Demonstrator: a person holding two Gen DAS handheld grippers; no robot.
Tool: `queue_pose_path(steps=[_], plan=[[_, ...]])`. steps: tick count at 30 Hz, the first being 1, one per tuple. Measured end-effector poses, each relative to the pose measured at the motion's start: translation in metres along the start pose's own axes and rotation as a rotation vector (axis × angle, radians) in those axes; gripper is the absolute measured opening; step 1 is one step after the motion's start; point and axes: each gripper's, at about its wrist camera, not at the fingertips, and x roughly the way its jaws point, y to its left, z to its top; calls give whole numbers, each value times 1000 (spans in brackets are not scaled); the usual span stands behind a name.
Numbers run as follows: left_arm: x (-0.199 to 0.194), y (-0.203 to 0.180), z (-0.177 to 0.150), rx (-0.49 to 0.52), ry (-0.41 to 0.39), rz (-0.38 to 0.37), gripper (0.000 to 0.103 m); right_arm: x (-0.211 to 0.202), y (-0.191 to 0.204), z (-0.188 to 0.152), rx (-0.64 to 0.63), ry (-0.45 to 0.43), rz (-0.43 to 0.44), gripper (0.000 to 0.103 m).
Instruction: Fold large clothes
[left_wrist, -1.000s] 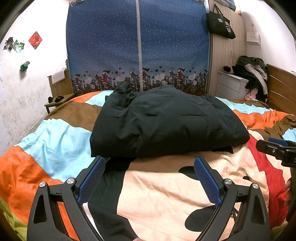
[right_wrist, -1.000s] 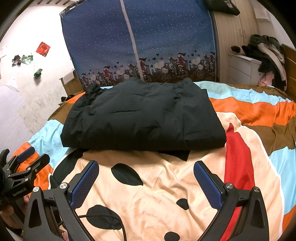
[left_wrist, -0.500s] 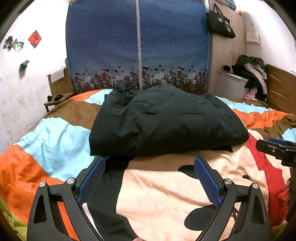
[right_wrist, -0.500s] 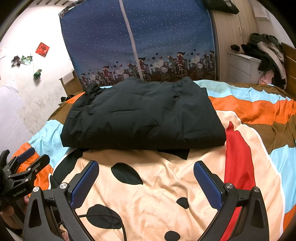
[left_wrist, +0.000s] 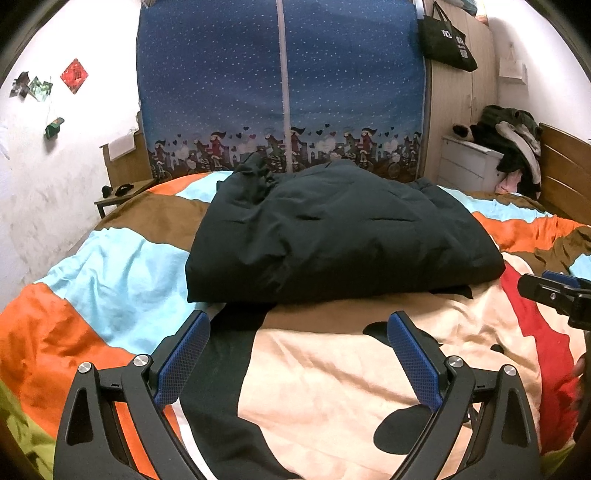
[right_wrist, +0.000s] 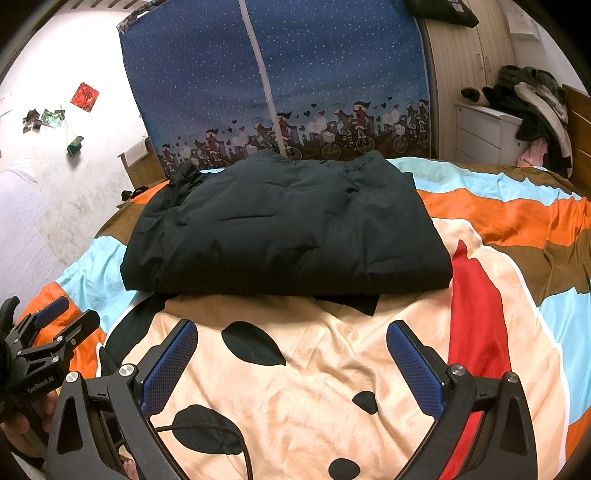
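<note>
Currently left gripper (left_wrist: 297, 356) and right gripper (right_wrist: 291, 358) gape wide, empty, short of the folded jacket (right_wrist: 288, 225).

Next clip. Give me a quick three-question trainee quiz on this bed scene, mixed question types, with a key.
1. True or false: the left gripper is shut on the dark garment.
2. Multiple choice: the dark garment lies as
A. a folded bundle on the bedspread
B. a heap on the white drawer unit
C. a sheet hanging from the right gripper
3. Fill in: in the left wrist view, the black tote bag hangs on the ______ behind the bed.

Key: 1 false, both grippers are open and short of the garment; 2 A; 3 wooden wardrobe.
</note>
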Motion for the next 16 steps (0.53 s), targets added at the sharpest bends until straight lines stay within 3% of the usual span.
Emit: queue_pose_path(steps=[16], plan=[[3,2,1,-4,35,0,94,-3,4,-7,2,14,0,103]])
